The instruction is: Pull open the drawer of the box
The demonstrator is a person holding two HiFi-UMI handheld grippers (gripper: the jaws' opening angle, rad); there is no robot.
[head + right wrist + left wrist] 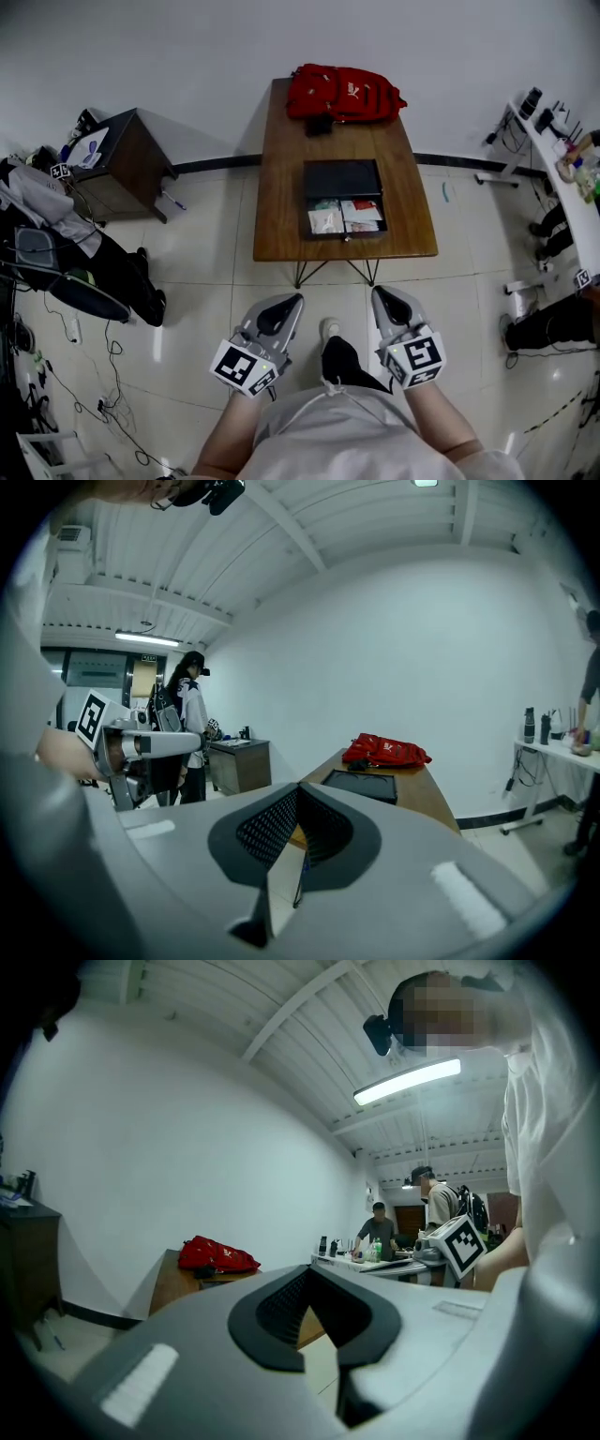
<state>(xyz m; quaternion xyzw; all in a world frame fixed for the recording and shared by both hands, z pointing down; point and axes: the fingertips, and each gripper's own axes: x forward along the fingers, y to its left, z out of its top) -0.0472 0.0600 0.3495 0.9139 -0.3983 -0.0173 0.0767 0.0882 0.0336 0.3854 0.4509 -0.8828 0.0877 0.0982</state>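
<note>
The black box [341,178] lies on the wooden table [281,187]. Its drawer [345,217] stands pulled out toward the table's near edge, with white and red packets inside. Both grippers hang over the floor in front of the table, well short of the box and touching nothing. My left gripper [292,302] has its jaws together with nothing between them, as the left gripper view [309,1274] also shows. My right gripper [382,294] is shut and empty too. The right gripper view [298,794] looks past its tips to the box [361,785] further off.
A red backpack [345,92] lies at the table's far end. A dark cabinet [127,164] and piled bags [56,253] stand at the left, cables [94,375] trail on the floor, and a white desk [562,178] is at the right. People stand in the background.
</note>
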